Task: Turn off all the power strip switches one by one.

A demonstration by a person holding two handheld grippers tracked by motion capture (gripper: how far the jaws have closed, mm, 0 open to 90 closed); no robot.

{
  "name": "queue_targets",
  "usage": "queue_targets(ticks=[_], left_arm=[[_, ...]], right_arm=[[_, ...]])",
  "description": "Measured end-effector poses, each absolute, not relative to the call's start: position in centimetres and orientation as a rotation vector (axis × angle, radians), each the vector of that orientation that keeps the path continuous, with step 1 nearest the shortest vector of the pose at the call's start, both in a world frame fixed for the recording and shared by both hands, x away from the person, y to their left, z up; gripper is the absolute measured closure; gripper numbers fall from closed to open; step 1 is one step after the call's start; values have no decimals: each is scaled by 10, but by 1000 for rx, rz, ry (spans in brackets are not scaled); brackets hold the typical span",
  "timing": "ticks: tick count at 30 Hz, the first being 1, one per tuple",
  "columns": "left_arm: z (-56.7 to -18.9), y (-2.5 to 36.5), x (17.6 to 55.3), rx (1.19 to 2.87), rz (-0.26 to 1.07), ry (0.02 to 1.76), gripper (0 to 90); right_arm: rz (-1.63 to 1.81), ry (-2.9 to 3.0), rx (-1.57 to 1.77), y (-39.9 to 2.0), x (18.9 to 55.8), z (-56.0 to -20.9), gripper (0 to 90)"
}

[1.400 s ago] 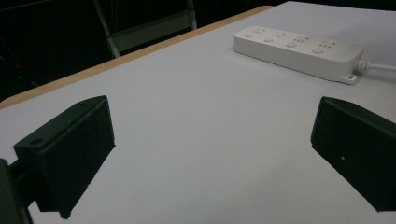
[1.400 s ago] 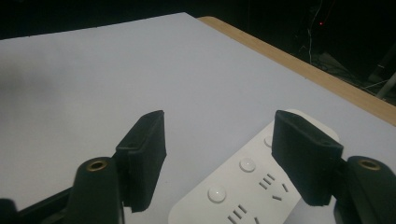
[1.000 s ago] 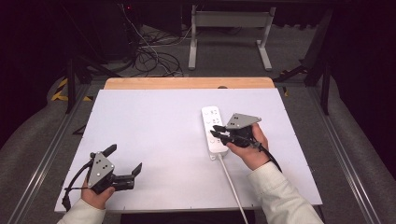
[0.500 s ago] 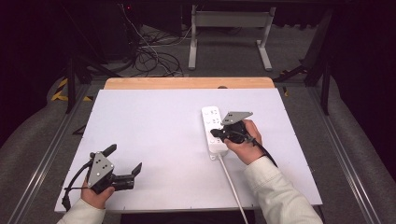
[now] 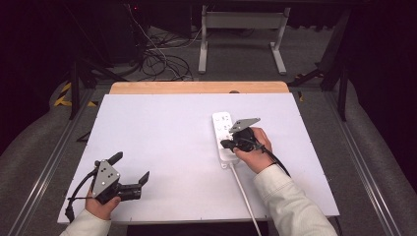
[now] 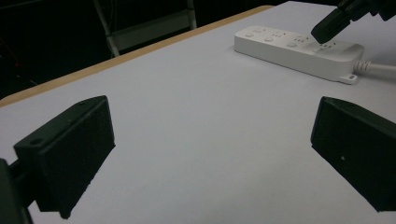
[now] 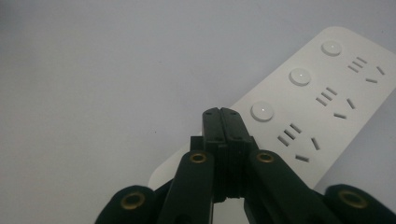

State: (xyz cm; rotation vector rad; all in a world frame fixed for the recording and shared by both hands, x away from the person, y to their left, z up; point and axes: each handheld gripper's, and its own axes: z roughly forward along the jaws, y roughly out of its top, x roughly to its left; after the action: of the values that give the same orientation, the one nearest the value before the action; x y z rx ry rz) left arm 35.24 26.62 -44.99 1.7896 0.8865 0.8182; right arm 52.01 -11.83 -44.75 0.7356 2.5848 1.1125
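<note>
Right tool (image 7: 222,112) — closed — over power strip (image 7: 322,100)

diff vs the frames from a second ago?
The right claw has just closed with nothing between its jaws, and it dipped a little toward the power strip, its tip near the button closest to the cord end. The left claw stayed open and in place; the strip has not shifted on the table.

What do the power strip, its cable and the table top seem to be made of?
Power strip: looks like white moulded plastic, smooth and slightly glossy, with rounded edges and round push buttons. Cable: white, probably a rubbery or plastic sheath; it bends softly across the table. Table top: a matte white sheet without glare, perhaps laminate or board, with a wood-coloured strip along its far edge.
</note>
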Motion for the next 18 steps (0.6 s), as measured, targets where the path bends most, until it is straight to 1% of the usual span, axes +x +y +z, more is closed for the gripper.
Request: queue_targets(ticks=[18], left_arm=[[-450,266,352,1792,819,885,2]], right_arm=[[1087,2599,750,-116,520,-457,900]])
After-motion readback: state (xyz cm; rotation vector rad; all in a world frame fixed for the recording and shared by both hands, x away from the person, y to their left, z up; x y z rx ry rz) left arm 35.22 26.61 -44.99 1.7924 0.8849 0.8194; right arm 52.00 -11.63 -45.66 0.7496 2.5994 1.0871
